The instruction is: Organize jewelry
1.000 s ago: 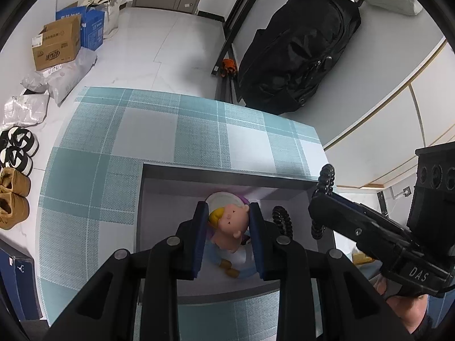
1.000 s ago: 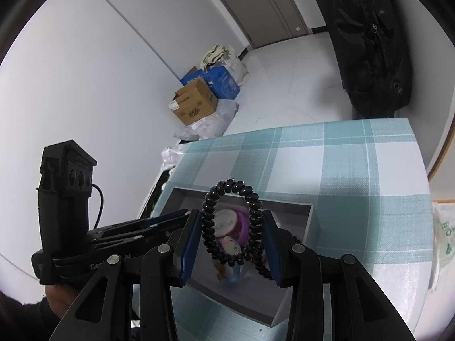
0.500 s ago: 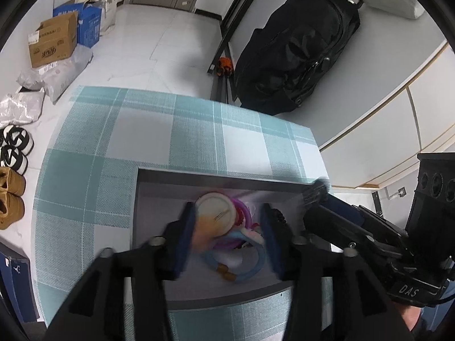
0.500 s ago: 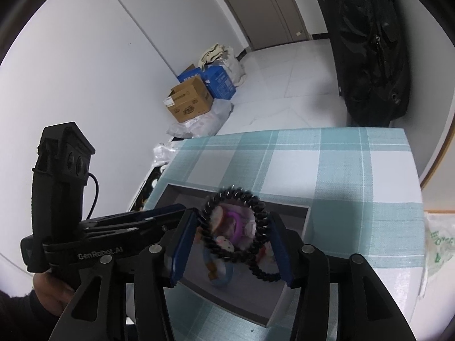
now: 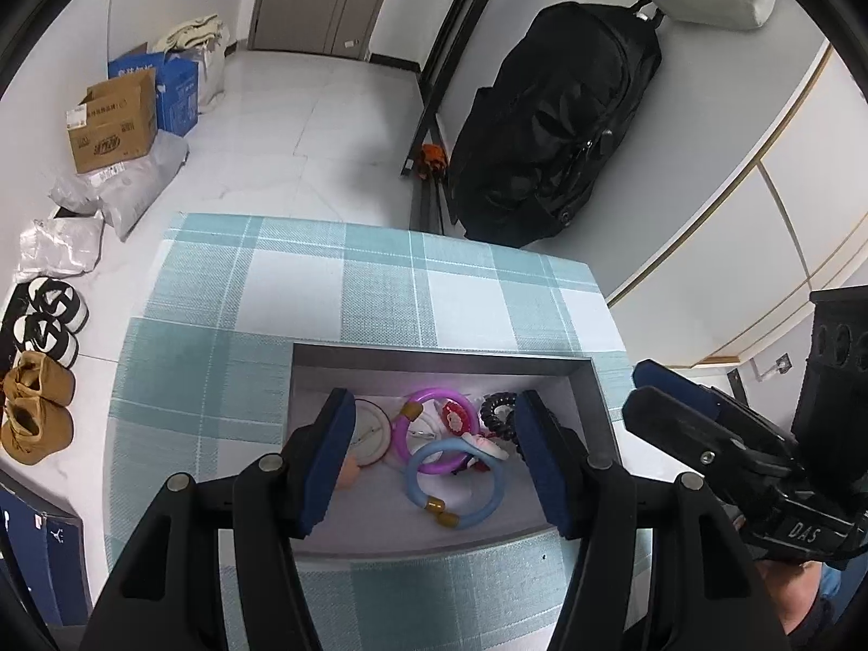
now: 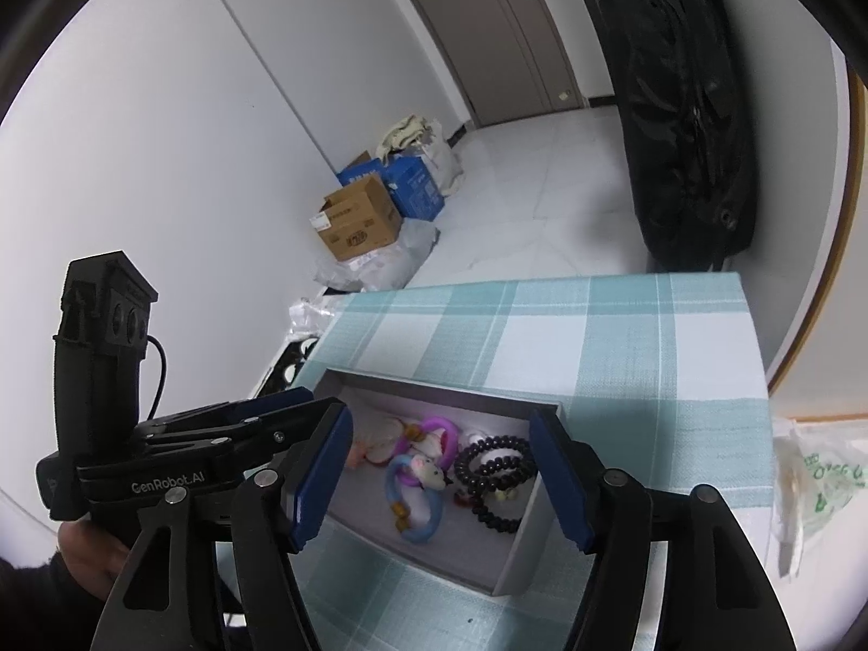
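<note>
A shallow grey box (image 5: 434, 355) stands on the teal checked cloth (image 5: 380, 293). In it lie a purple bracelet (image 5: 399, 434), a blue bracelet (image 5: 415, 480), black coiled bracelets (image 5: 496, 412) and a white round piece (image 5: 371, 431). A peach doll charm (image 5: 347, 469) peeks out beside my left finger. My left gripper (image 5: 434, 401) hovers over the box, its jaws opening with no pad touching anything. My right gripper (image 6: 440, 415) hangs over the same box (image 6: 521, 564), its jaws opening too, and the black bracelets (image 6: 502, 440) lie loose below it. Each gripper shows in the other's view.
A black backpack (image 5: 553, 125) leans on the wall behind the table. Cardboard boxes (image 5: 114, 125), plastic parcels and shoes (image 5: 38, 412) lie on the floor to the left. A thin plastic bag (image 6: 814, 488) sits at the table's right edge.
My left jaws let go of the doll charm, which now lies in the box. My right jaws widened and the black bracelet dropped from between them into the box.
</note>
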### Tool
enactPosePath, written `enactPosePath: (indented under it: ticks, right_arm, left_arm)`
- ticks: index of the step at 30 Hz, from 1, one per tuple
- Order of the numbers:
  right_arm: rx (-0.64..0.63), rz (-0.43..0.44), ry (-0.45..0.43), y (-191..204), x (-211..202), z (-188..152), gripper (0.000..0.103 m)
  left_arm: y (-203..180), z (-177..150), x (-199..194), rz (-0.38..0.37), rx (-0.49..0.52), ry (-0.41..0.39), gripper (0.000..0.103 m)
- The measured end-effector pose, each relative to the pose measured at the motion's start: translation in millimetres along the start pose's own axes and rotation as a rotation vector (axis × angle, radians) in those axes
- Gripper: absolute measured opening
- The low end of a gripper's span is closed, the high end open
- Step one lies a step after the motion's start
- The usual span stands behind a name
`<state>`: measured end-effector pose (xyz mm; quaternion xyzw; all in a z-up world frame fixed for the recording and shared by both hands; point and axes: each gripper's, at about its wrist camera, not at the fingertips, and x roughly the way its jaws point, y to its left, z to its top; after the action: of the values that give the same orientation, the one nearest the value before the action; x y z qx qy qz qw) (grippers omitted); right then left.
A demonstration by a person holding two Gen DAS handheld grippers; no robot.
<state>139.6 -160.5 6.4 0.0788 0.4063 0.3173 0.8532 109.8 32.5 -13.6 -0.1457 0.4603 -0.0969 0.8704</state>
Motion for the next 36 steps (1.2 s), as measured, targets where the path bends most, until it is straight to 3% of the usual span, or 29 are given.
enactPosePath:
  ticks: [8,12,22,36]
  right_arm:
    - [-0.063,-0.016,-0.071,13.4,-17.0,-4.5,0.081]
    - [-0.067,-0.018,-0.106,15.9,-25.5,-8.1,0.083]
    - [-0.097,-0.03,-0.195,28.1,-50.8,-27.3,0.101]
    - [-0.105,-0.03,-0.247,32.5,-75.4,-52.5,0.103]
  left_arm:
    - [-4.5,-8.2,-19.5,0.049,0.035,-0.077,0.057]
    - [-8.2,-14.2,-32.8,0.066,0.059,-0.133,0.066]
    - [-16.3,-32.3,-59.0,0.119,0.098,-0.258,0.074]
    - [-13.6,-52.3,-87.3,0.148,0.05,-0.324,0.075]
